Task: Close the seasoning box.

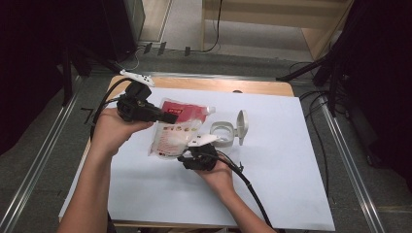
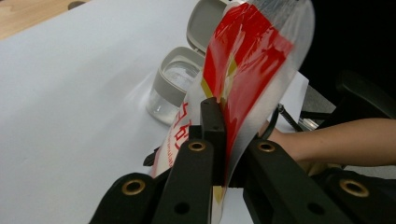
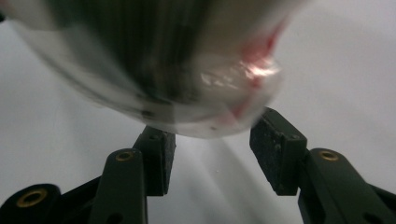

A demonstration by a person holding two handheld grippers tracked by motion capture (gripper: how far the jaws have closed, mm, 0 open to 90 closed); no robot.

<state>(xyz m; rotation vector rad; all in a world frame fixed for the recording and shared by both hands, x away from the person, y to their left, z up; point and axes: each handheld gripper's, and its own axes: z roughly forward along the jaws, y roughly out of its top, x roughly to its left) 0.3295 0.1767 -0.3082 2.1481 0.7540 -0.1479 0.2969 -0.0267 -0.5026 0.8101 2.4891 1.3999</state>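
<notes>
White sheet covers table (image 1: 272,184). Left gripper (image 2: 219,140) clamped on red-and-clear pouch (image 1: 177,128) near its top, pouch hanging above sheet beside open jar (image 1: 222,133). Right gripper (image 3: 210,154) jaws apart under pouch's bottom. Soft, slippery film; best pinched at flat seam.

A white-covered table (image 1: 272,184) carries an open-lidded clear jar (image 1: 224,133) and a white controller (image 1: 137,77).

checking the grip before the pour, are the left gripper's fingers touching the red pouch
Touching. The left gripper view shows the left gripper with its fingers clamped on the edge of the red pouch.
</notes>
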